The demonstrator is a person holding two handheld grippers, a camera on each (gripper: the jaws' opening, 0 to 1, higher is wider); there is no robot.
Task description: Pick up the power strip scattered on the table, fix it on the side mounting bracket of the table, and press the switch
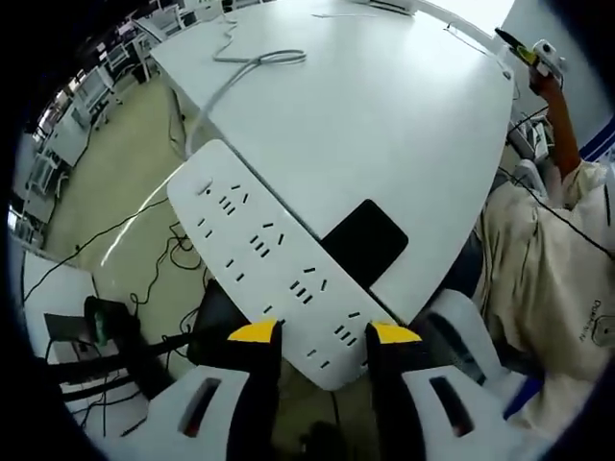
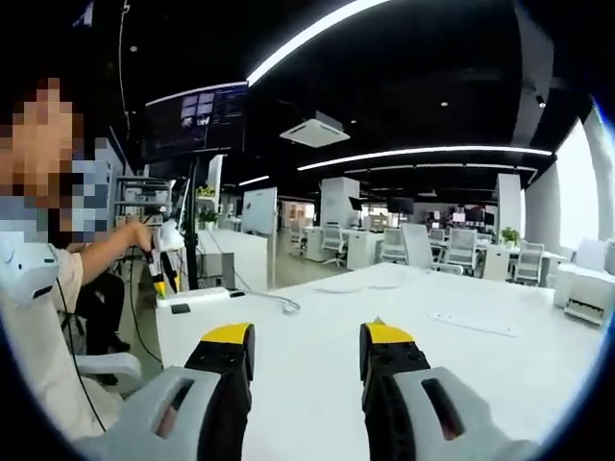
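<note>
Between the yellow-tipped jaws of the left gripper (image 1: pixel 325 336), in the left gripper view, sits one end of the white power strip (image 1: pixel 269 259). The jaws pinch that end from both sides, and the strip runs away from them, up and to the left across the picture, its rows of sockets facing the camera. Its far part hangs past the edge of the white table (image 1: pixel 384 106), over the floor and a tangle of dark cables (image 1: pixel 163 279). A flat black rectangle (image 1: pixel 365 240) lies at the table's near edge, just beside the strip and partly behind it. Farther along the tabletop a grey cord (image 1: pixel 259 62) curls in a loop. At the right of this view a person's sleeve (image 1: pixel 548 269) in a pale fabric shows, with the arm raised toward the upper corner.

Seen from the right gripper view, the right gripper (image 2: pixel 306 348) hovers above the same white tabletop with its jaws spread and nothing between them. To the left a person's hand (image 2: pixel 135 235) holds the other gripper over the table's far left edge, where the strip appears as a small pale bar. An office with desks and chairs stretches beyond.
</note>
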